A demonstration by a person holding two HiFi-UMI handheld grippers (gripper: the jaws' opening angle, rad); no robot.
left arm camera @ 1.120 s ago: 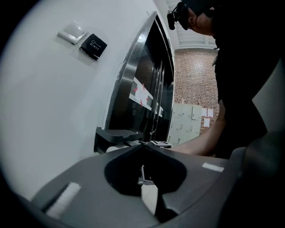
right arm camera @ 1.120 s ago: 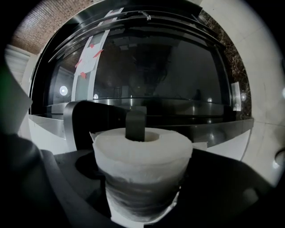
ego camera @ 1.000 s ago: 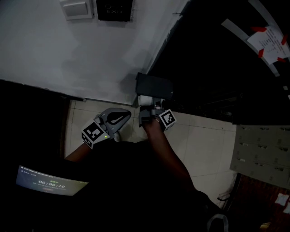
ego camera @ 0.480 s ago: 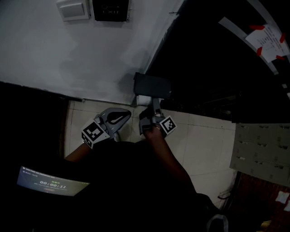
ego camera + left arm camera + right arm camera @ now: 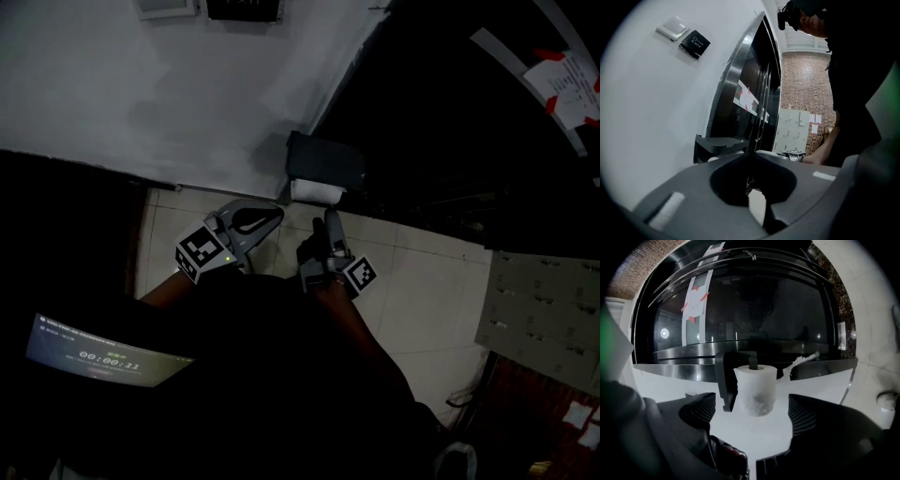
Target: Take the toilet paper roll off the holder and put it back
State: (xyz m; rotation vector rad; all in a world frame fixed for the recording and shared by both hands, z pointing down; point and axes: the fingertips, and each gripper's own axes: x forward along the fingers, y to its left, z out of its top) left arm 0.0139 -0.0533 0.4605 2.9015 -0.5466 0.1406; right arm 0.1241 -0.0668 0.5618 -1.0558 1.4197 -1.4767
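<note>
Toilet paper roll (image 5: 755, 390), white, hangs on the black metal holder (image 5: 723, 380) fixed to the white wall (image 5: 141, 94). The right gripper (image 5: 751, 420) faces it with jaws spread wide, not touching the roll. Beside it, the left gripper (image 5: 752, 157) has its jaws pressed together, empty.

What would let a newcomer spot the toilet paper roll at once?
Find where the white wall meets the dark glass panel, down near the tiled floor. A black holder is mounted there, and the toilet paper roll sits on it. It is the only white cylinder around, with a ragged loose end.
</note>
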